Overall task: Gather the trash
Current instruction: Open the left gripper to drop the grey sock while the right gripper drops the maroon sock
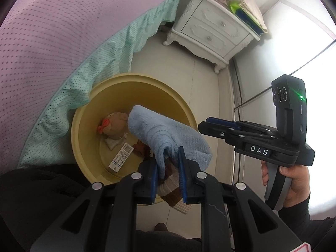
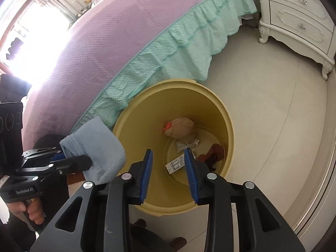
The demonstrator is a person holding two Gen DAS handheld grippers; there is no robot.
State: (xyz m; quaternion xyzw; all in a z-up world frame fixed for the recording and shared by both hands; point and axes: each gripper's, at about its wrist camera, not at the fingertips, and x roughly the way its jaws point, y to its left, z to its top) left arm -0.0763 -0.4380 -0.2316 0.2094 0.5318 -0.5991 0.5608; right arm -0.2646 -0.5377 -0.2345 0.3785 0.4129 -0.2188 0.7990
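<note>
A yellow bin (image 1: pixel 84 130) stands on the floor by the bed; it also shows in the right wrist view (image 2: pixel 229 126). Inside lie a tan stuffed toy (image 1: pixel 115 124), a labelled packet (image 1: pixel 121 157) and a brown rag (image 2: pixel 212 153). My left gripper (image 1: pixel 168 157) is shut on a light blue towel (image 1: pixel 166 134) together with a brown-and-cream striped sock (image 1: pixel 172 197), held over the bin's near rim. The towel also shows in the right wrist view (image 2: pixel 98 147). My right gripper (image 2: pixel 169 153) is open and empty above the bin's near side; it appears in the left wrist view (image 1: pixel 212 126).
A bed with a purple cover (image 2: pixel 117 33) and a teal ruffled skirt (image 2: pixel 168 50) runs along the left. A white nightstand (image 1: pixel 212 31) with books and papers stands at the back. A bright glass door (image 1: pixel 294 42) is on the right. The floor is beige tile (image 2: pixel 262 96).
</note>
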